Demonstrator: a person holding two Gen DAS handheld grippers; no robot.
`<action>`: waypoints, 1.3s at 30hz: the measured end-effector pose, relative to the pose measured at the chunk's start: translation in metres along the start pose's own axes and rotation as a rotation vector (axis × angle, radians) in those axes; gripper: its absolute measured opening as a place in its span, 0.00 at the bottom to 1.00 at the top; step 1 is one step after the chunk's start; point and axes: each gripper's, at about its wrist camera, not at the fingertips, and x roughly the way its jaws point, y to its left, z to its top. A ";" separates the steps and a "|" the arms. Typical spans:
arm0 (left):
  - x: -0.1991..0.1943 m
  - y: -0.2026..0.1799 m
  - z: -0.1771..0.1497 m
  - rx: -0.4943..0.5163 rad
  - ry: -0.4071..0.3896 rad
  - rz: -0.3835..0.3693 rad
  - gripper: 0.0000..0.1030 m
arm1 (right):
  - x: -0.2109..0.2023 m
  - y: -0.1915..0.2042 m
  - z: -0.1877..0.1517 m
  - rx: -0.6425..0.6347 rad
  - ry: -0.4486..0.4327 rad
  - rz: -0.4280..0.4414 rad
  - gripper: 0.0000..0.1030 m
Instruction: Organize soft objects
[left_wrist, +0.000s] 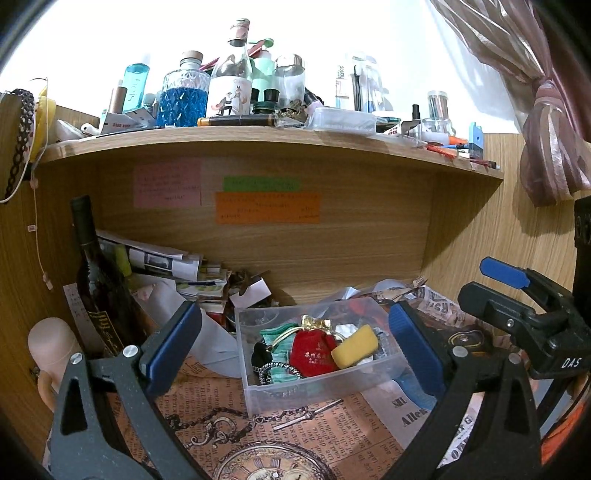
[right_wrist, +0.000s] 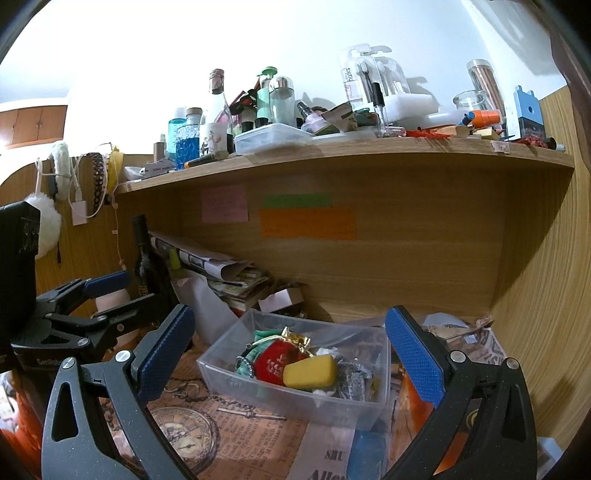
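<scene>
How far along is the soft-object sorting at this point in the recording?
Looks done: the red pouch, yellow sponge and green cloth already lie in the clear bin. In hand: nothing; the left claw and right claw both stand open and empty in front of the bin. Left: I see no loose soft item on the printed paper, so it seems nearly finished.

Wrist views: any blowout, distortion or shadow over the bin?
Left wrist view: wall above the wooden shelf is blown out white; fisheye bows the shelf edge; the clear plastic bin is evenly lit and sharp. Right wrist view: same white blowout at upper left, dark vignette in the corners; the yellow sponge in the bin reads clearly, without glare.
</scene>
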 end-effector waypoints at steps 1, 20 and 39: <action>0.000 0.000 0.000 -0.001 0.000 -0.001 1.00 | 0.000 0.000 0.000 -0.001 0.000 -0.001 1.00; 0.000 0.001 0.000 -0.001 -0.001 -0.004 1.00 | 0.001 0.003 0.001 -0.014 0.003 0.006 1.00; 0.002 -0.001 -0.001 -0.006 0.015 -0.036 1.00 | 0.001 0.002 0.001 -0.015 0.007 0.007 1.00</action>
